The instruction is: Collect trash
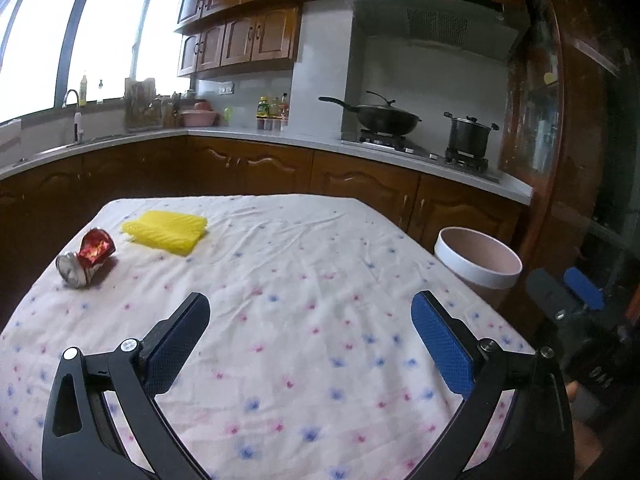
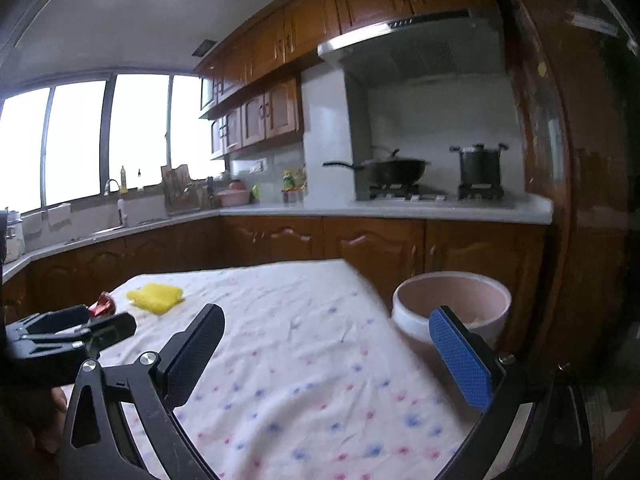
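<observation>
Can & yellow wrapper lay uncollected, beyond left gripper's left finger; both grippers (right near bin) gaped, holding nothing.

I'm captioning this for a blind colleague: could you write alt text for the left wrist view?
The open, empty left gripper hovers over a floral tablecloth. A crushed red can and a yellow sponge lie at the far left, and a pink bin stands off the table's right edge.
</observation>
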### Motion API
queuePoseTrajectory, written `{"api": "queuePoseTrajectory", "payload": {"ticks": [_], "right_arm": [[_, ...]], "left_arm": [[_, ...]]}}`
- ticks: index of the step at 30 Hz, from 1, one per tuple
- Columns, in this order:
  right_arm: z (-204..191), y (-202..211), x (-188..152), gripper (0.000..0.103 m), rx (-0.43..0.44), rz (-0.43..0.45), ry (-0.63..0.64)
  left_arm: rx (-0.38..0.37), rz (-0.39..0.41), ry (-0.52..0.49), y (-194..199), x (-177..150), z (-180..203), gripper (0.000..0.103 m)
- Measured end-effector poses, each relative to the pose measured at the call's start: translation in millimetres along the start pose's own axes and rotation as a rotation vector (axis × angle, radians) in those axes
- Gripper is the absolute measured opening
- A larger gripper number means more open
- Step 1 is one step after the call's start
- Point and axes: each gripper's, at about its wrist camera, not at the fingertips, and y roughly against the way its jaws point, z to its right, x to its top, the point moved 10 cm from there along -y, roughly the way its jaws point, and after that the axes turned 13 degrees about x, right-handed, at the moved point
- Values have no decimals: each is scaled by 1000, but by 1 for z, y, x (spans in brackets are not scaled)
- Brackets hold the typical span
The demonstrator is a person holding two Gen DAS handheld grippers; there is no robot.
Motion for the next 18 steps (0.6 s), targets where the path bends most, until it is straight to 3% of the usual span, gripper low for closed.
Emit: {"api": "queuePoseTrajectory", "payload": {"ticks": [9, 18], "right_arm": [[-2, -12, -26, 103, 47, -59, -49], [0, -11, -36, 103, 46, -71, -59]], "left_arm": [[29, -46, -27, -7, -21, 0, 103], [55, -15, -56, -1, -23, 4, 103]]}}
